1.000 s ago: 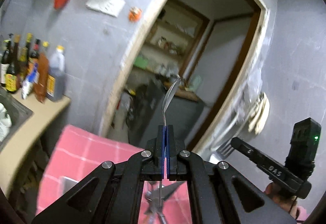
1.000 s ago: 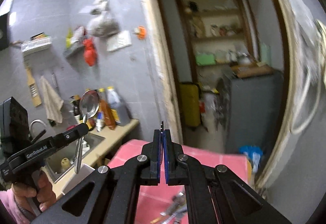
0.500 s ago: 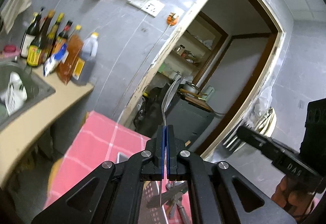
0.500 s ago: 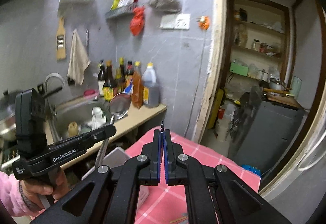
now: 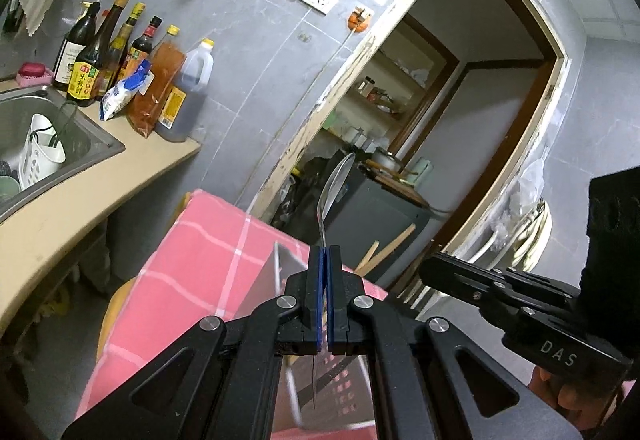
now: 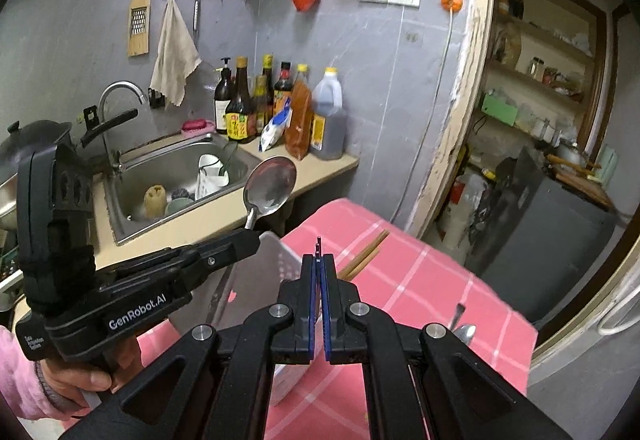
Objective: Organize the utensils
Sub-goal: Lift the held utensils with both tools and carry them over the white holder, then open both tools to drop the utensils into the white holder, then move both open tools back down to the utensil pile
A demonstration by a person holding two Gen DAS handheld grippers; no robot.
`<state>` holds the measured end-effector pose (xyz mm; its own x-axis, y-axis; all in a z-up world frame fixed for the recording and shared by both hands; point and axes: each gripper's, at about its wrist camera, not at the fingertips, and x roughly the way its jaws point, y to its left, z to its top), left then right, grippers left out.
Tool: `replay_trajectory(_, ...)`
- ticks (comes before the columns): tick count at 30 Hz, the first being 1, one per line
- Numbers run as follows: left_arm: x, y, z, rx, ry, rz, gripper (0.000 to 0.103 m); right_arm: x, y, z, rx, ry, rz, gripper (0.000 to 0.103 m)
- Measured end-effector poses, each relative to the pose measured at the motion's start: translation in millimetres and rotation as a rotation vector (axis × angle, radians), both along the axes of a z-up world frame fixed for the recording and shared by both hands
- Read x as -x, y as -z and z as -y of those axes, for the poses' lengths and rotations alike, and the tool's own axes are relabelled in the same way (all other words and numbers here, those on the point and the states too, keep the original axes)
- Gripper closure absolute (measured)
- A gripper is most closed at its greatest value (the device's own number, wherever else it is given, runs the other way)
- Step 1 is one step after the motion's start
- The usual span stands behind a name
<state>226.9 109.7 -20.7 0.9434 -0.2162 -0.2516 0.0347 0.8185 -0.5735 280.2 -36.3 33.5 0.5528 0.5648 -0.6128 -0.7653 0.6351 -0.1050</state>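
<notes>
From the left wrist, the left hand-held gripper [image 5: 323, 260] stays clamped on a metal spoon [image 5: 334, 184] — it has sunk, so the perforated utensil holder [image 5: 280, 280] now sits just below its jaws, ready for the drop. "DAS" marks the right tool.

From the right wrist, the right hand-held gripper [image 6: 319, 260] is clamped on a fork, only a dark tip showing; chopsticks [image 6: 366, 250] just ahead. "GenRobot.AI" reads leftward.

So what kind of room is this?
A small home kitchen, it seems: a steel sink with a faucet, sauce and oil bottles on the counter, and a pink checked tablecloth on the table.
</notes>
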Motion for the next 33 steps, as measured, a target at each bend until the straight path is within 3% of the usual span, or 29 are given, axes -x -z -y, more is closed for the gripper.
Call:
replay_trajectory(11, 4.9, 7.0, 4.0, -0.019, 0.032, -0.036, 0.101, -15.4, 19.2, 11.3, -0.09, 0.028, -0.187, 0.096)
replay_trajectory(17, 9.8, 2.7, 5.5, -0.025, 0.024, -0.029, 0.081, -16.5, 9.9, 21.1, -0.161, 0.049, -0.203, 0.096)
replay_trajectory(20, 13.6, -4.8, 6.4, -0.029, 0.013, -0.023, 0.077, -16.5, -0.9, 32.9, -0.216, 0.077, -0.198, 0.094)
replay_trajectory(22, 17.8, -15.8, 12.1, -0.064, 0.008, -0.005, 0.07, -17.0, -8.4, 45.8, -0.262, 0.117, -0.187, 0.081)
replay_trajectory(23, 19.2, -20.9, 15.4, -0.084, 0.005, 0.0, 0.059, -16.6, -12.3, 56.0, -0.291, 0.146, -0.18, 0.065)
replay_trajectory(24, 21.4, -27.7, 20.4, -0.111, 0.001, 0.008, 0.05, -16.0, -15.5, 67.5, -0.317, 0.176, -0.17, 0.057)
replay_trajectory(30, 24.1, -55.5, 61.2, -0.232, 0.038, 0.042, 0.034, -13.8, -17.5, 149.1, -0.393, 0.385, -0.118, 0.025)
replay_trajectory(33, 20.6, -60.6, 88.4, -0.271, 0.086, 0.045, 0.033, -17.0, -6.7, 186.8, -0.375, 0.47, -0.128, 0.011)
